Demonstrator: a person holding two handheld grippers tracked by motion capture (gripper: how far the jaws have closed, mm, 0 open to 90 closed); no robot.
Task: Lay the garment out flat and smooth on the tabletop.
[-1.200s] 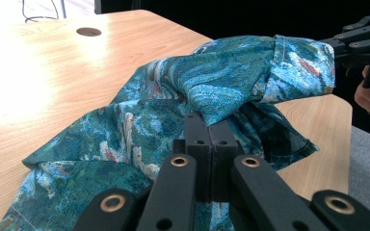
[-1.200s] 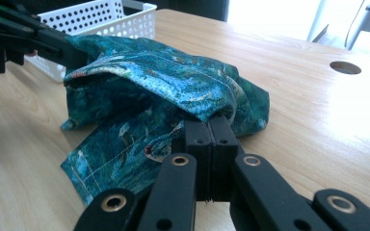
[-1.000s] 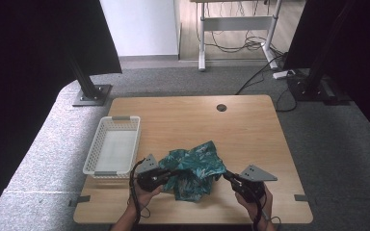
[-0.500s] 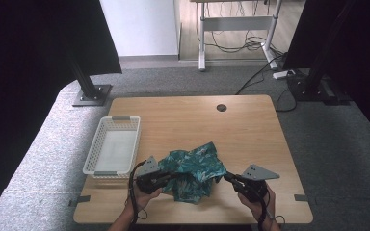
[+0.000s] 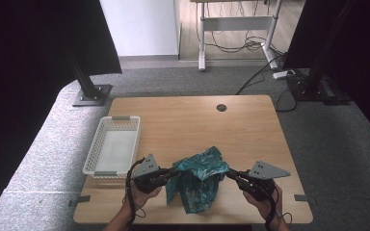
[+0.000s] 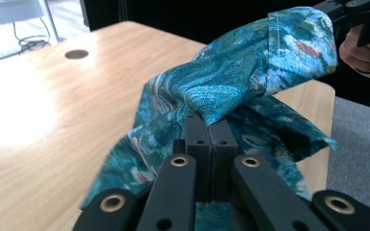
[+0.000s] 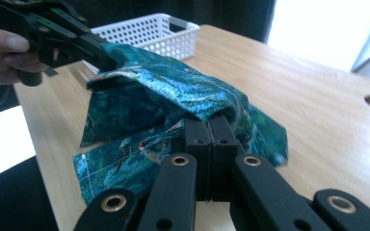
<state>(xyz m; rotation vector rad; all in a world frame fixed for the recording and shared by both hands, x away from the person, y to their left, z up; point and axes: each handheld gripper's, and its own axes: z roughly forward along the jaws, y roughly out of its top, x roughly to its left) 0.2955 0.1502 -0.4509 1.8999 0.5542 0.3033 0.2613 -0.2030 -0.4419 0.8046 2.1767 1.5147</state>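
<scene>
A teal patterned cloth [image 5: 200,178] hangs between both grippers above the front of the wooden table [image 5: 188,120]. My left gripper [image 5: 173,171] is shut on the cloth's left edge, and in the left gripper view the cloth [image 6: 231,82] bunches over the closed jaws of the left gripper [image 6: 211,122]. My right gripper [image 5: 229,172] is shut on the right edge. In the right gripper view the cloth [image 7: 173,91] drapes from the right gripper [image 7: 211,120] across to the other gripper [image 7: 96,53]. The lower folds hang down toward the tabletop.
A white perforated basket [image 5: 113,149] stands at the table's left, also seen as the basket [image 7: 144,33] in the right gripper view. A cable hole [image 5: 221,107] sits at the table's far middle. Black stands and cables lie on the floor beyond.
Both grippers have risen a little with the cloth, which now hangs stretched between them with less of it resting on the table.
</scene>
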